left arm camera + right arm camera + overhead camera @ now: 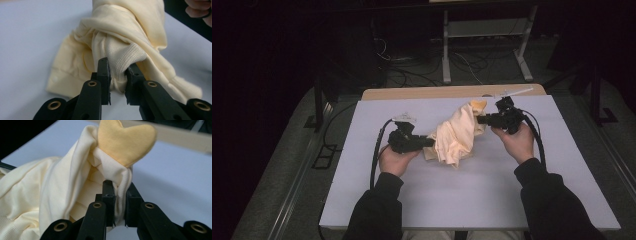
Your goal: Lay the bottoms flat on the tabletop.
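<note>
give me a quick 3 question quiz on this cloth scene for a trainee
1. True or false: both grippers are clamped on the cream garment.
2. Which gripper pinches the fabric right below the darker yellow heart-shaped patch? A) left gripper B) right gripper C) neither
3. What kind of fabric edge sits between the jaws of the left gripper?

Key
1. True: the left gripper and the right gripper each have cloth pressed between their jaws, and the garment hangs bunched between them above the white table.
2. B
3. A ribbed knit band, like a cuff or hem.
</note>
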Tool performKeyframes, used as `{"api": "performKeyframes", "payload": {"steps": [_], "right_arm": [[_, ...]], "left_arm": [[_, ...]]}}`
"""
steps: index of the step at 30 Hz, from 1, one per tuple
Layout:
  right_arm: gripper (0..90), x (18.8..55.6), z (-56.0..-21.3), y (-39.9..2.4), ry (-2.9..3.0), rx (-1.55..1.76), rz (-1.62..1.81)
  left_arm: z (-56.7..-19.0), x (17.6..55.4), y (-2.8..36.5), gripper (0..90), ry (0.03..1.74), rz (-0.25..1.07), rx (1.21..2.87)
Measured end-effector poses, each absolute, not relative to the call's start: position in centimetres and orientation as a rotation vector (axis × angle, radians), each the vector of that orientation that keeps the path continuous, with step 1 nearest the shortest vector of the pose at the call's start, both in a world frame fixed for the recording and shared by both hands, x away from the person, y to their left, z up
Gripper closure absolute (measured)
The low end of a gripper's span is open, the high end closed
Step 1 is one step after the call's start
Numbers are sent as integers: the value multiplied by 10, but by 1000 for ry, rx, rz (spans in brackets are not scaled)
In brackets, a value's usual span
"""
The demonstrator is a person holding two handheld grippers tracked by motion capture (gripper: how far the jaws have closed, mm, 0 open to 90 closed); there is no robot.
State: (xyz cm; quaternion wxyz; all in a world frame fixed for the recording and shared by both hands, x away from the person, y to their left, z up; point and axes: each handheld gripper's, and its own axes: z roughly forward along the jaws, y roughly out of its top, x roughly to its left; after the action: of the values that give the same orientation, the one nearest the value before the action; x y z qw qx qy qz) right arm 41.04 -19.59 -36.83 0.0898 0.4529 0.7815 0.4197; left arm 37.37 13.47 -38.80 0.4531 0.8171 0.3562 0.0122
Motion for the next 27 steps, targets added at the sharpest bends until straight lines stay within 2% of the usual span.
{"api": "performKeyframes", "payload": {"steps": [5,6,7,8,9,13,15,20,24,27], "right_arm": [[794,409,-393,-200,2335,1419,1262],[749,410,-398,-202,2342,1452,1274],[749,410,-398,-202,2342,1452,1274],[641,409,-399,-204,2336,1454,1274],[641,409,-399,-204,2336,1454,1274],[540,403,-394,-210,2308,1455,1246],[458,395,-390,-216,2297,1464,1238],[395,387,-381,-218,2295,1449,1224],[309,379,-366,-214,2240,1440,1217],[306,378,-360,-211,2242,1427,1263]], "left_arm": [[-401,372,132,754,891,-1,2017],[-401,372,132,754,890,5,2019],[-400,372,131,754,888,10,2020],[-400,371,130,754,891,11,2021],[-400,371,130,754,891,11,2021],[-401,371,130,753,894,3,2026],[-401,371,129,753,894,4,2025],[-401,369,126,753,887,5,2029],[-402,368,123,752,876,-11,2035],[-402,367,119,752,868,-14,2030]]}}
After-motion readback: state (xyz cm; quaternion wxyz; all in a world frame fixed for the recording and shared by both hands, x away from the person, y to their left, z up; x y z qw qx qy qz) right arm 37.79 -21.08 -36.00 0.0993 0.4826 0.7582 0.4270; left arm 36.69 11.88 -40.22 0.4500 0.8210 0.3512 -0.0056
